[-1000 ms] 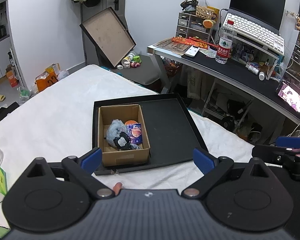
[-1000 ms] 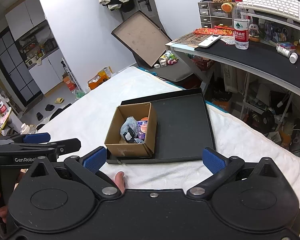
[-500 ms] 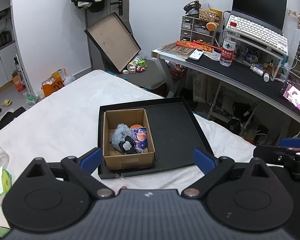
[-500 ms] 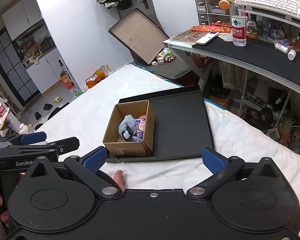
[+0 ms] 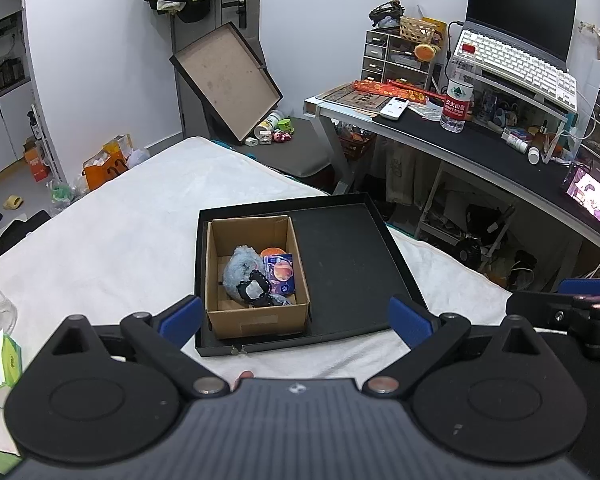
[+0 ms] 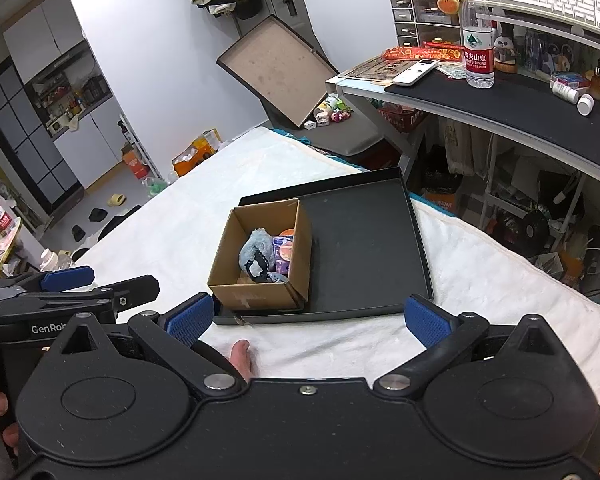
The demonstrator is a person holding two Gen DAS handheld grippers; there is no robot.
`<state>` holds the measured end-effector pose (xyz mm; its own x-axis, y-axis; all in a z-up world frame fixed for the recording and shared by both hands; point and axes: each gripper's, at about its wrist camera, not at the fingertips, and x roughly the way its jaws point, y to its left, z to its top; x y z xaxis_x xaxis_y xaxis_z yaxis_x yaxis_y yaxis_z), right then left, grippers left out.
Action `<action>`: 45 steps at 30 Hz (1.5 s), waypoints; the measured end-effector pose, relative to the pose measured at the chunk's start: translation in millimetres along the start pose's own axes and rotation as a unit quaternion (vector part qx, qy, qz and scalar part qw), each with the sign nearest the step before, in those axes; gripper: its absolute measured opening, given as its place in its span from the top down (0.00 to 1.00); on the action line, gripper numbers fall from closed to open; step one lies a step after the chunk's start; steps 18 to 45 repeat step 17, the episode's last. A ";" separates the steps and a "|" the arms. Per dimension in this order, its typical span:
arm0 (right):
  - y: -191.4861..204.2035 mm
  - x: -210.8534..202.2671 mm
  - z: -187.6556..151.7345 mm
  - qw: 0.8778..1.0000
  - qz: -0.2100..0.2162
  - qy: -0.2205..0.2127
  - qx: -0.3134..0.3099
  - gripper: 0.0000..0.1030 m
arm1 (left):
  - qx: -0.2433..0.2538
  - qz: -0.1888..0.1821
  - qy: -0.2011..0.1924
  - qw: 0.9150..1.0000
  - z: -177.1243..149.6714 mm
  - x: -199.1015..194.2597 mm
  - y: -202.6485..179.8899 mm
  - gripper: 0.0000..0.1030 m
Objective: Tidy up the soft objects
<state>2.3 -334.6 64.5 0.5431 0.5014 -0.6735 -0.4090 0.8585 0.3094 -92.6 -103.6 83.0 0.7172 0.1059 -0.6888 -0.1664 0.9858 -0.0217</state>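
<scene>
Both grippers hang above the near edge of the white bed cover [image 5: 132,240], each with its blue-padded fingers spread wide and nothing between them. The left gripper [image 5: 296,316] fills the bottom of its own view; the right gripper [image 6: 308,318] does the same in its view, where the left one also shows at the lower left.

In the middle of both frames a cardboard box [image 5: 256,320] sits in the left half of a shallow black tray [image 5: 348,264]. Inside the box lie a grey-blue plush toy [image 5: 240,268], a small purple packet [image 5: 282,274] just beside it, and an orange thing [image 5: 273,252] behind them. The right half of the tray is bare. A green tissue pack [image 5: 0,364] lies at the lower left edge of the left view.
</scene>
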 end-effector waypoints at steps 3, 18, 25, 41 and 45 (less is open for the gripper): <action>0.0 0.1 -0.1 1.000 0.000 0.000 0.001 0.00 | -0.002 -0.003 0.001 1.000 0.4 0.1 0.4 0.04; -2.9 3.3 2.1 1.000 0.009 0.001 0.000 0.00 | -0.005 -0.010 0.008 1.000 2.7 4.4 2.5 0.04; -2.9 3.3 2.1 1.000 0.009 0.001 0.000 0.00 | -0.005 -0.010 0.008 1.000 2.7 4.4 2.5 0.04; -2.9 3.3 2.1 1.000 0.009 0.001 0.000 0.00 | -0.005 -0.010 0.008 1.000 2.7 4.4 2.5 0.04; -2.9 3.3 2.1 1.000 0.009 0.001 0.000 0.00 | -0.005 -0.010 0.008 1.000 2.7 4.4 2.5 0.04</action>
